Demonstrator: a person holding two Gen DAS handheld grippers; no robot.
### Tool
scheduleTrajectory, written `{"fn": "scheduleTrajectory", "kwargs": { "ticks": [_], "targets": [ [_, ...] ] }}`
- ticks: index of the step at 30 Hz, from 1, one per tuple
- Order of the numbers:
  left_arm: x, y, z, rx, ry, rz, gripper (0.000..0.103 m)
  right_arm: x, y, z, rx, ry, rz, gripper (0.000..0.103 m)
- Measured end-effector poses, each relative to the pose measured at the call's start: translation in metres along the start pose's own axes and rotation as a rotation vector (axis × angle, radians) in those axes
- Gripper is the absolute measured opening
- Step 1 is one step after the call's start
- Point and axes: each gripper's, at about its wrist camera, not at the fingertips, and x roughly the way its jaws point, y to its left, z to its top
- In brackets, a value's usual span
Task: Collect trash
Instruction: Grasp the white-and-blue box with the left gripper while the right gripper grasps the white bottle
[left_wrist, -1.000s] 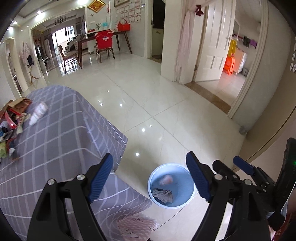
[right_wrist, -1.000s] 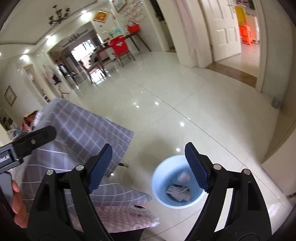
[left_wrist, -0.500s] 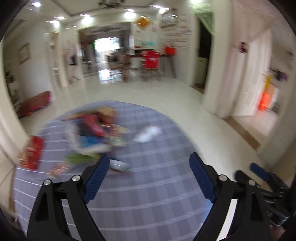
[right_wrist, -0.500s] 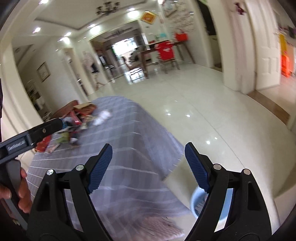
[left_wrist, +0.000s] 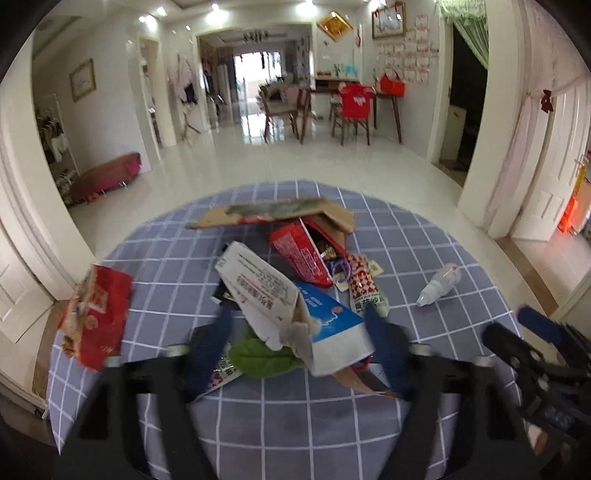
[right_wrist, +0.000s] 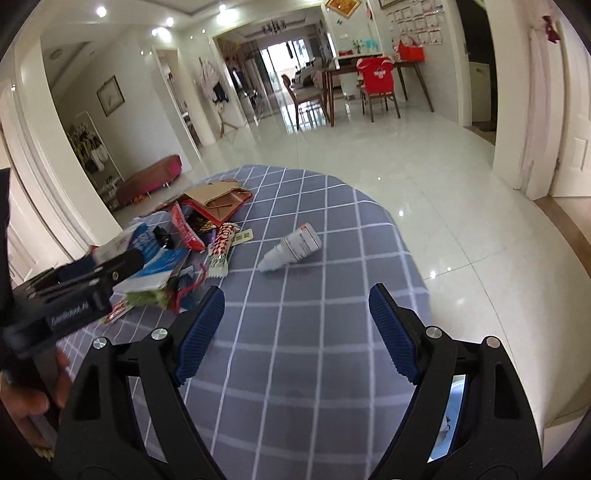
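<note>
A pile of trash lies on the grey checked table (left_wrist: 295, 424): a white and blue carton (left_wrist: 317, 321), a torn white box (left_wrist: 258, 284), a red packet (left_wrist: 301, 254), brown cardboard (left_wrist: 273, 214) and a green wrapper (left_wrist: 262, 356). A red bag (left_wrist: 98, 314) lies apart at the left. A small white bottle (left_wrist: 439, 284) lies on its side at the right; it also shows in the right wrist view (right_wrist: 293, 247). My left gripper (left_wrist: 295, 350) is open, its jaws either side of the carton's near end. My right gripper (right_wrist: 295, 332) is open and empty above bare cloth, short of the bottle.
The rim of the blue bin (right_wrist: 456, 410) shows on the floor below the table's right edge. Glossy white tile floor (right_wrist: 443, 177) surrounds the table. A dining table with chairs (left_wrist: 351, 107) stands far back.
Both grippers have swung left from above the blue bin on the floor to over the table. The left gripper now reaches the trash pile; the bin is almost out of sight.
</note>
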Motion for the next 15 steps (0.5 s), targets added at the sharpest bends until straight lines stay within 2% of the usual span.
{"fn": "scheduleTrajectory", "kwargs": {
  "ticks": [1, 2, 4, 7, 10, 11, 12, 14, 15],
  "targets": [
    [0.003, 0.002, -0.001, -0.003, 0.009, -0.004, 0.032, 0.008, 0.001, 0.004, 0.0, 0.008, 0.001, 0.08],
    [0.006, 0.004, 0.0, -0.007, 0.012, -0.017, 0.03, 0.014, 0.002, 0.007, 0.0, 0.013, -0.003, 0.08],
    [0.007, 0.013, 0.003, -0.022, -0.007, -0.004, 0.012, 0.027, 0.001, 0.015, 0.002, 0.032, -0.01, 0.079],
    [-0.001, 0.023, 0.005, -0.051, -0.041, -0.036, 0.011, 0.044, 0.005, 0.024, -0.004, 0.051, -0.022, 0.079],
    [-0.012, 0.028, 0.005, -0.054, -0.075, -0.034, 0.011, 0.062, 0.003, 0.03, 0.0, 0.086, -0.037, 0.078],
    [-0.015, 0.029, 0.006, -0.06, -0.083, -0.042, 0.011, 0.066, 0.004, 0.032, 0.003, 0.099, -0.029, 0.07],
    [-0.018, 0.031, 0.006, -0.061, -0.089, -0.046, 0.011, 0.071, 0.004, 0.033, 0.002, 0.111, -0.031, 0.057],
    [-0.022, 0.033, 0.006, -0.06, -0.096, -0.05, 0.011, 0.072, 0.005, 0.035, -0.014, 0.115, -0.046, 0.043],
    [-0.024, 0.034, 0.006, -0.065, -0.1, -0.053, 0.011, 0.073, 0.005, 0.035, -0.017, 0.116, -0.04, 0.041]
  ]
}}
